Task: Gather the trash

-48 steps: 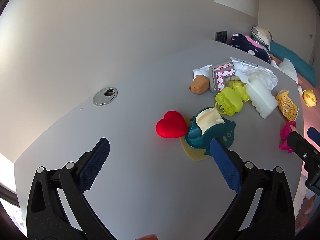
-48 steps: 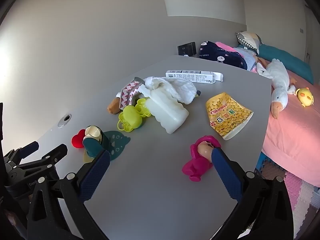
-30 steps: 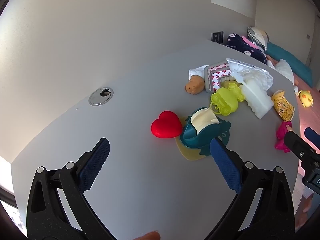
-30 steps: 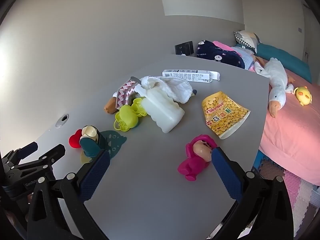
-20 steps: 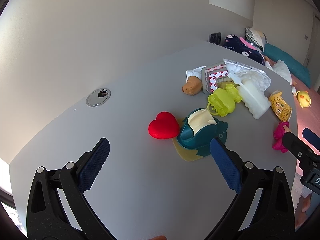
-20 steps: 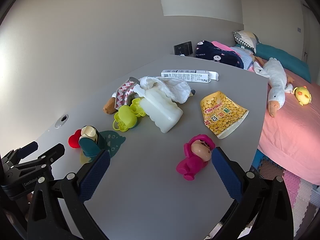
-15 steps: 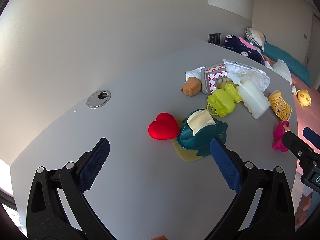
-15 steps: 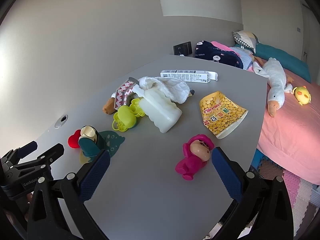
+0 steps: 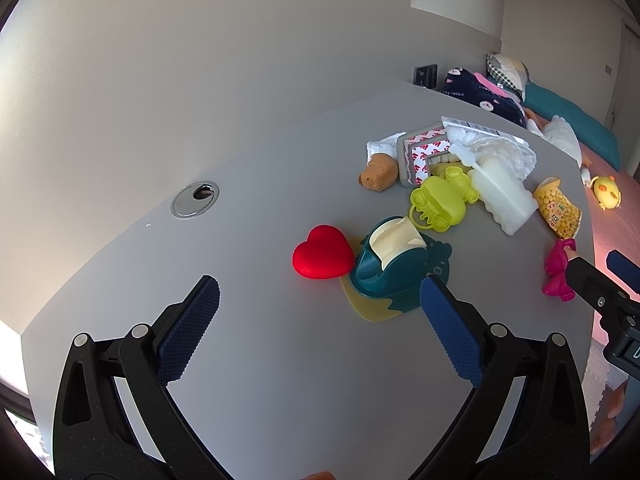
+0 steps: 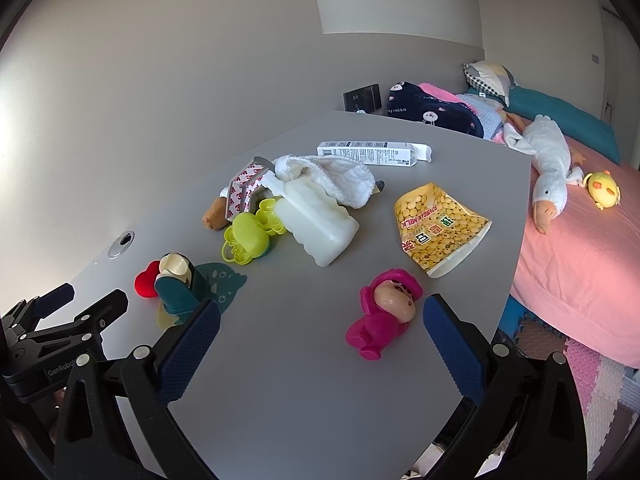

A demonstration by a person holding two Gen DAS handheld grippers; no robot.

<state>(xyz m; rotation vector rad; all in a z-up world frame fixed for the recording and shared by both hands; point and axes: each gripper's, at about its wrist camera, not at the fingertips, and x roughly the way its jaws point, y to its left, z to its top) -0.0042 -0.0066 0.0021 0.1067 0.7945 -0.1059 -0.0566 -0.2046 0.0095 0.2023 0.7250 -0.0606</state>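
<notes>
My right gripper [image 10: 318, 330] and left gripper [image 9: 318, 306] both stand apart, empty, above the grey table [image 10: 300, 392]. Yellow soy-milk bag [image 10: 438, 228] lies at 1 o'clock of the right gripper; white carton [image 10: 372, 154] at 12; pink doll [image 10: 384, 314] between its fingers.

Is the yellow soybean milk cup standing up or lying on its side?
On its side. The soybean milk cup lies flat on the grey table, crumpled, its open mouth facing the near table edge, printed side up. Whether any liquid remains cannot be told.
</notes>
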